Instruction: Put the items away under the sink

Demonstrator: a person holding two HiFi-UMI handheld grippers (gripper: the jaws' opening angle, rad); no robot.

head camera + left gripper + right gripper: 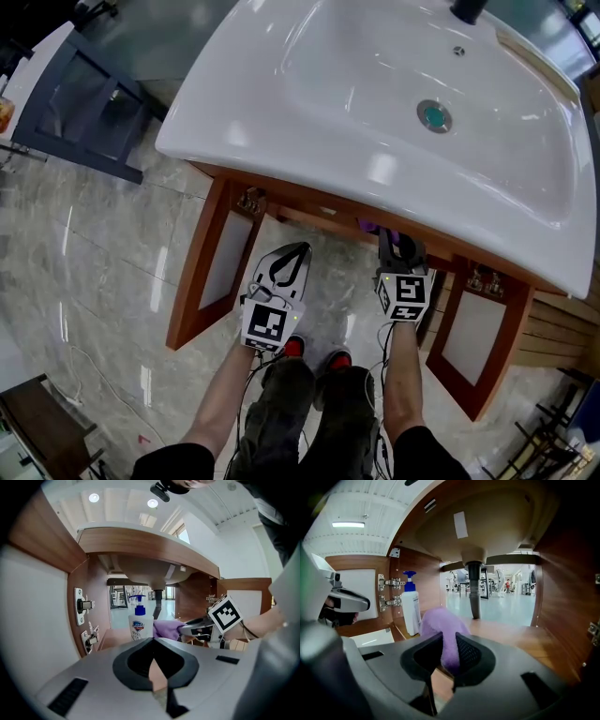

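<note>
Under the white sink [234, 141] the wooden cabinet stands with both doors swung wide. A white soap pump bottle [140, 625] with a blue top stands upright on the cabinet floor at its left side [411, 609]. My right gripper [389, 236] reaches into the cabinet mouth, shut on a purple cloth [440, 630], which hangs just above the floor beside the bottle [166, 629]. My left gripper [300, 249] hovers in front of the cabinet's left half, shut with nothing between its jaws [152, 640].
The left door [211, 272] and right door [473, 342] flank the cabinet mouth. A grey drain pipe [474, 592] drops from the basin at the middle back. Bare wooden floor [520, 637] lies right of the cloth. My shoes [314, 356] rest on marble tiles.
</note>
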